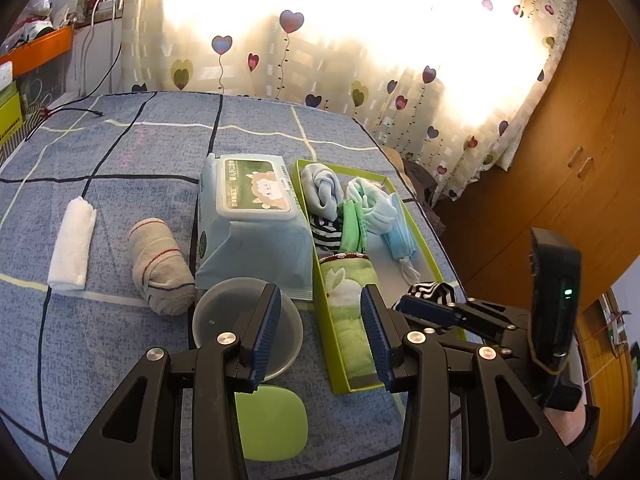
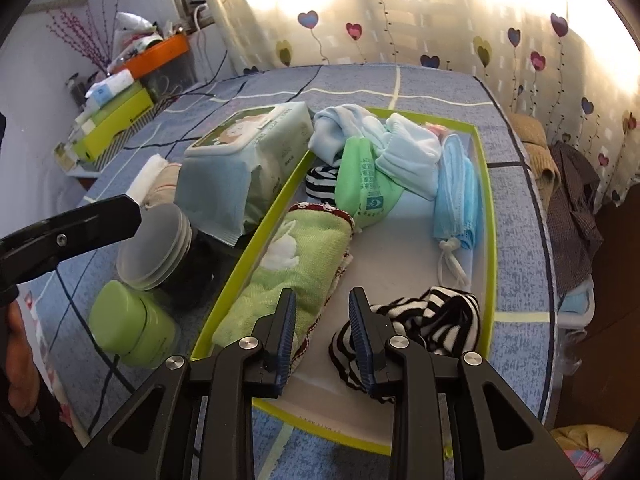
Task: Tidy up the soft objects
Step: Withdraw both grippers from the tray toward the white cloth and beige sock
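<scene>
Most soft items, among them a green towel (image 2: 296, 264), a face mask (image 2: 456, 196) and a striped sock (image 2: 432, 320) lying released beside the unclenched right gripper (image 2: 322, 332), are already packed in the green box (image 2: 486, 184), while a white towel (image 1: 73, 246) and a rolled beige cloth (image 1: 160, 266) are left on the bed at far left, and nothing is held by the spread left gripper (image 1: 320, 332).

box (image 2: 486, 184): lime-green, open, on bed | green towel (image 2: 296, 264): rolled, left side | striped sock (image 2: 436, 320): crumpled, near right | blue masks (image 2: 456, 196): far right | white towel (image 1: 72, 246), beige roll (image 1: 160, 266): outside, left
</scene>
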`<state>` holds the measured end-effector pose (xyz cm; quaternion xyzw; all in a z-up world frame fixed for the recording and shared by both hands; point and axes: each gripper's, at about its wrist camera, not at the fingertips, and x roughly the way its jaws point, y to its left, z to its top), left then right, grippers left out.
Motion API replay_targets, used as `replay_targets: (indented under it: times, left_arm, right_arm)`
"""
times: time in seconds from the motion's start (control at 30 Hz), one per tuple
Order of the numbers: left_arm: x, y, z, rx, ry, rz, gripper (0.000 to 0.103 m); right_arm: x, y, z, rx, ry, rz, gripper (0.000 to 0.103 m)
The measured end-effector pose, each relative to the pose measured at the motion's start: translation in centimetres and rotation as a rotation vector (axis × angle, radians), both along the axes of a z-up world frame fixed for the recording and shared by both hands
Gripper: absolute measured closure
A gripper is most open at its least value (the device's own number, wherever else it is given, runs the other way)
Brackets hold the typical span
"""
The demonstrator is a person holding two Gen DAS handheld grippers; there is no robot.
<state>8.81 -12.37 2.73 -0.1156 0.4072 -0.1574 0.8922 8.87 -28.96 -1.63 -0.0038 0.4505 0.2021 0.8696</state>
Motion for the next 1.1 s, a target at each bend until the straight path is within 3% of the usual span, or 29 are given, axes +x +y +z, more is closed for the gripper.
replay_targets:
  times: [0.17,0.4,0.7,1.1]
  left_arm:
    - [-0.7,0.5,0.4,0.011,-0.019,-0.001,0.060]
    - [-2.2,1.6,1.1,0.028,-0.042,0.005,0.060]
    - [-4.0,3.7,1.7,0.039,-0.065,0.034,0.060]
    - [-4.8,6.4,1.3,0.042,-0.056,0.099,0.060]
  right_arm:
    - [-1.6,-0.6,1.5,0.017,-0.035,-0.042,0.074]
    - [-4.2,-0.6,4.4,-0.003,-0.113,-0.105,0.053]
    - [-6.6,1.8,7.1,-0.029,-0.193,-0.078,0.052]
    - [-7.5,4.3,7.6,-0.034,-0.215,-0.025,0.052]
